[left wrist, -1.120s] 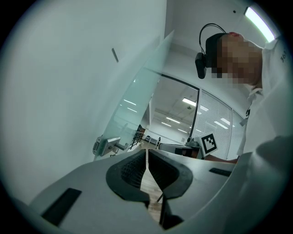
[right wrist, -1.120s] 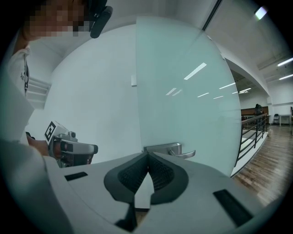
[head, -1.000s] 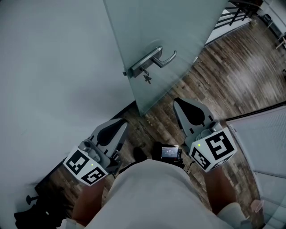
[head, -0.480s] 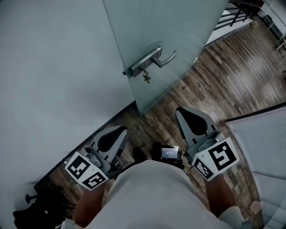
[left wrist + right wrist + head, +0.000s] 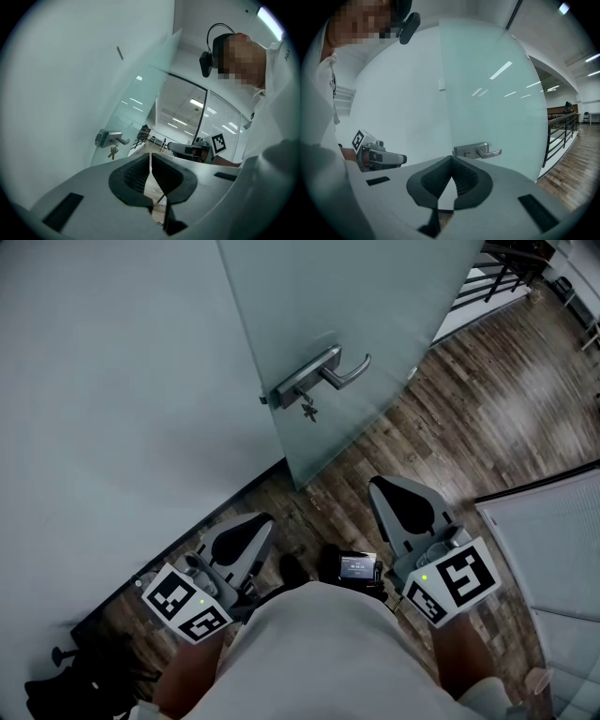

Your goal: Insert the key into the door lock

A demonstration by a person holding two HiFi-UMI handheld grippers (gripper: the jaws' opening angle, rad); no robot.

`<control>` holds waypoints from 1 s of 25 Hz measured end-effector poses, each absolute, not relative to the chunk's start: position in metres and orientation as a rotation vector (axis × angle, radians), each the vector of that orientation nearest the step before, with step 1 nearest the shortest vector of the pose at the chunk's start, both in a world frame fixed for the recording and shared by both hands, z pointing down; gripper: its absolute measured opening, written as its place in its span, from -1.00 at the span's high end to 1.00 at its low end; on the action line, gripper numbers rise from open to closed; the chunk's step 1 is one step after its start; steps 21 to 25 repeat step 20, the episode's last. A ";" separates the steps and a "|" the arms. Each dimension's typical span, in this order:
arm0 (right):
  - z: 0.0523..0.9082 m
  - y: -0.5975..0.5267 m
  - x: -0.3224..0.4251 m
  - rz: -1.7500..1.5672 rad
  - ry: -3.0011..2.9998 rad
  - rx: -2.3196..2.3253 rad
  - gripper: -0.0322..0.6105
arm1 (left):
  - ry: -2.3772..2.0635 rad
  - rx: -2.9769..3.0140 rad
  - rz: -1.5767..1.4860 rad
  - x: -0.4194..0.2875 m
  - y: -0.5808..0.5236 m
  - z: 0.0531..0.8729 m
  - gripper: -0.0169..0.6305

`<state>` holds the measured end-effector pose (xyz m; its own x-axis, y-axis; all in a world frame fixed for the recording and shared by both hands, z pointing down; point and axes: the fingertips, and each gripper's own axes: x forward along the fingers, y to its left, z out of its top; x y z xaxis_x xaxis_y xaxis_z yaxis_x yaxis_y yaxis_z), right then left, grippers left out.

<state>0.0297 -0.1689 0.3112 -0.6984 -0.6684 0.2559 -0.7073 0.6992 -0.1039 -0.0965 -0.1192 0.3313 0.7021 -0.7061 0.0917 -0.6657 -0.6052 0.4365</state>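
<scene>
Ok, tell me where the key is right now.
In the head view, upper centre: the key hangs from the lock plate, beside the lever handle, on the glass door.

I count two claws: left claw [image 5: 150, 157] and right claw [image 5: 452, 159]. Two marker cubes [image 5: 186, 607] [image 5: 455, 579], one per claw. One glass door [image 5: 375, 315]. One lever handle [image 5: 349, 374]. One lock plate [image 5: 298, 382]. One key bunch [image 5: 307, 410]; single keys too small to count. One small screen device [image 5: 357, 566].
</scene>
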 end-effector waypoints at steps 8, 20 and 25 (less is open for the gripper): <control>0.315 -0.170 0.035 0.301 -2.691 1.128 0.86 | -1.050 2.460 -0.111 -0.094 -0.115 0.333 0.86; 0.314 -0.178 0.036 0.272 -2.693 1.130 0.87 | -1.046 2.477 -0.111 -0.090 -0.121 0.331 0.86; 0.314 -0.178 0.036 0.272 -2.693 1.130 0.87 | -1.046 2.477 -0.111 -0.090 -0.121 0.331 0.86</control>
